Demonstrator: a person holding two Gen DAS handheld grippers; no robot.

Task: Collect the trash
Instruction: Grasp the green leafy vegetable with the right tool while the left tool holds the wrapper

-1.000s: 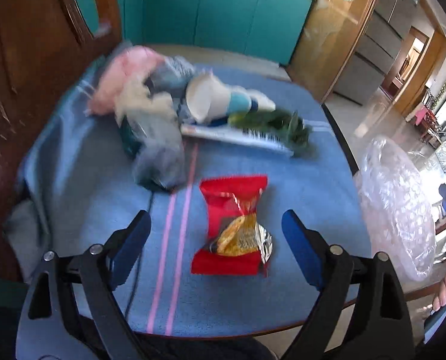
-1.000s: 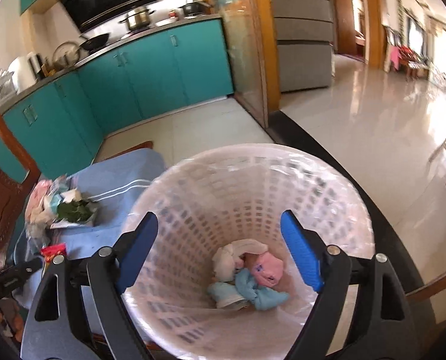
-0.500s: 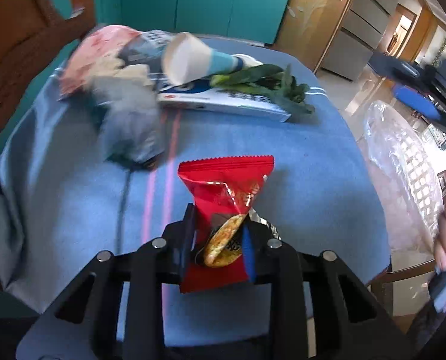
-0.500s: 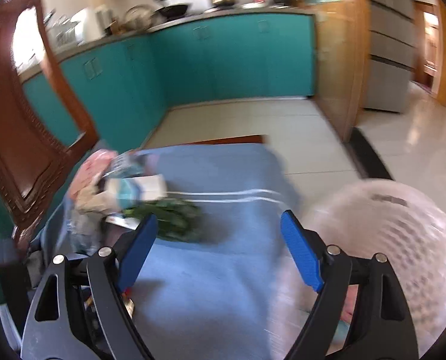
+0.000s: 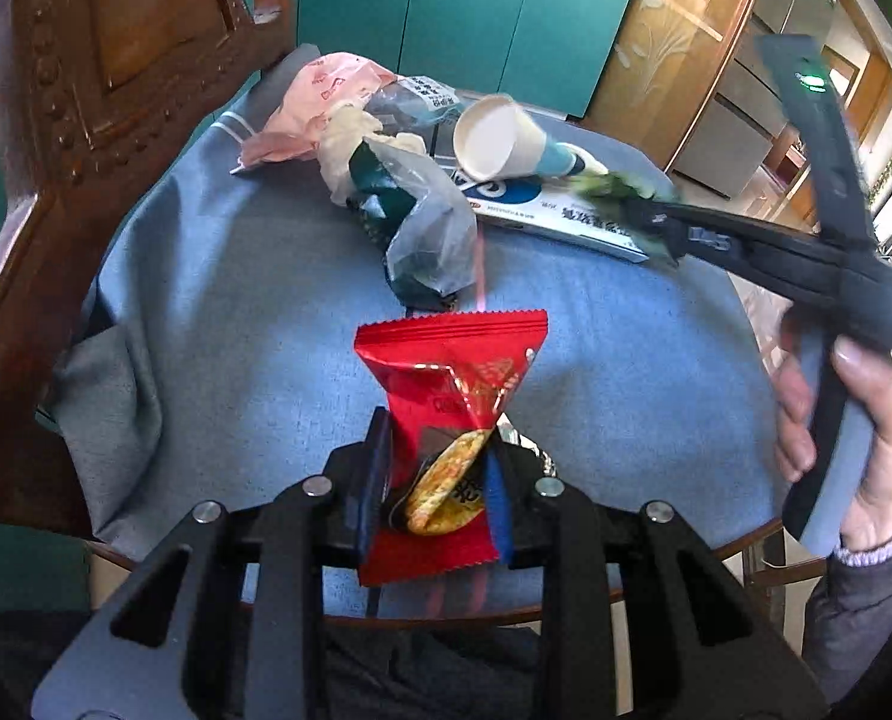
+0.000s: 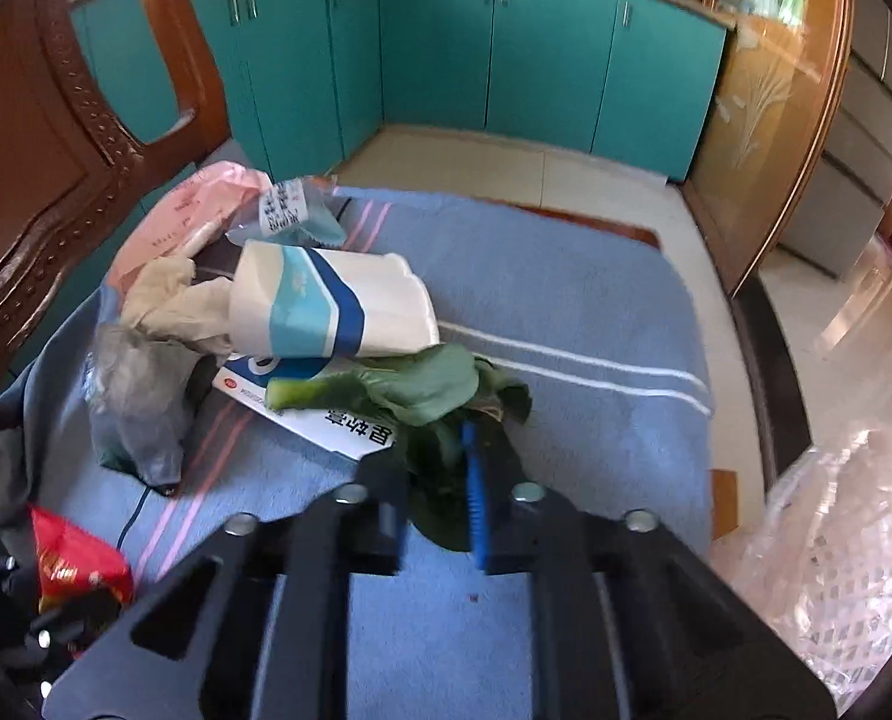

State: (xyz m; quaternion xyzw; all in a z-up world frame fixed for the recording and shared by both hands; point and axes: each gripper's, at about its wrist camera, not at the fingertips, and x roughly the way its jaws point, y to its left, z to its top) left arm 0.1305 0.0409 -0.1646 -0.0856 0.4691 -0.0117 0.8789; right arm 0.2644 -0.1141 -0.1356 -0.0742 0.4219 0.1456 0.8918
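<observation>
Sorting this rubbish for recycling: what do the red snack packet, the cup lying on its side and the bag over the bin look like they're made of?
Red snack packet, held in the left claw: glossy plastic film, probably foil-lined, with crimped zigzag ends and silvery glints.
Cup: looks like paper, matte white with printed blue bands.
Bin bag: thin clear plastic, wrinkled and shiny, with the basket's mesh showing through.

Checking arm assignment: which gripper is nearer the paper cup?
Right. Right gripper is closed on leafy greens just beside the paper cup; left gripper holds the red snack wrapper farther back.
</observation>
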